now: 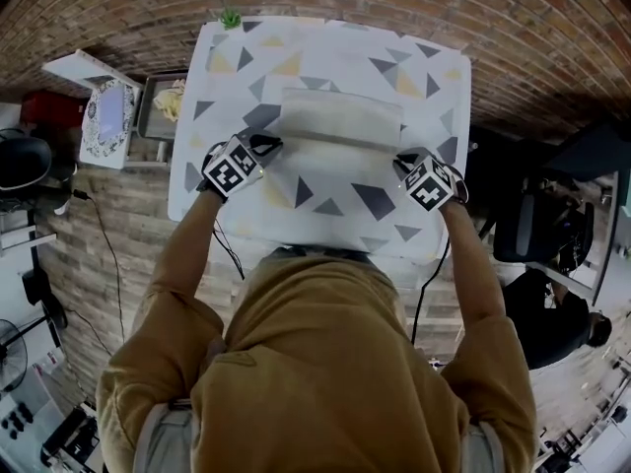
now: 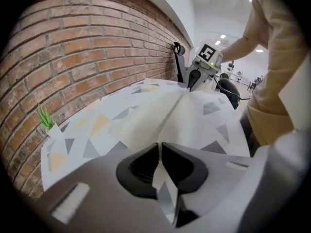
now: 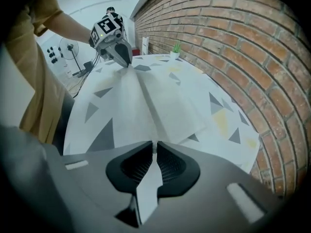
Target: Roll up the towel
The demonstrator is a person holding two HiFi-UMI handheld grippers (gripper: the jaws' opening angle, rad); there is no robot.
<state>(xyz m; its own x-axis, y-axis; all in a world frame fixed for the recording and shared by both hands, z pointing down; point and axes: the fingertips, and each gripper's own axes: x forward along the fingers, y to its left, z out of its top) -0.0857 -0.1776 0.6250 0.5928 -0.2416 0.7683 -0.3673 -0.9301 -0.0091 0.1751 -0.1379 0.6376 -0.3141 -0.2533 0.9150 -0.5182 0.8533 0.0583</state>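
A pale towel [image 1: 340, 118] lies across the triangle-patterned table [image 1: 325, 52], its near edge raised off the cloth. My left gripper [image 1: 266, 146] is shut on the towel's near left corner and my right gripper [image 1: 402, 162] on the near right corner. In the left gripper view the jaws [image 2: 159, 152] pinch a corner of the towel [image 2: 165, 113], which runs in a taut ridge to the right gripper [image 2: 193, 80]. The right gripper view shows its jaws [image 3: 154, 149] closed on the towel [image 3: 155, 103], with the left gripper [image 3: 124, 59] at the far end.
A small green plant [image 1: 230, 16] stands at the table's far left corner, near the brick wall [image 2: 73, 47]. A side shelf with a tray [image 1: 161, 106] is to the left of the table. A dark chair [image 1: 537, 227] stands to the right.
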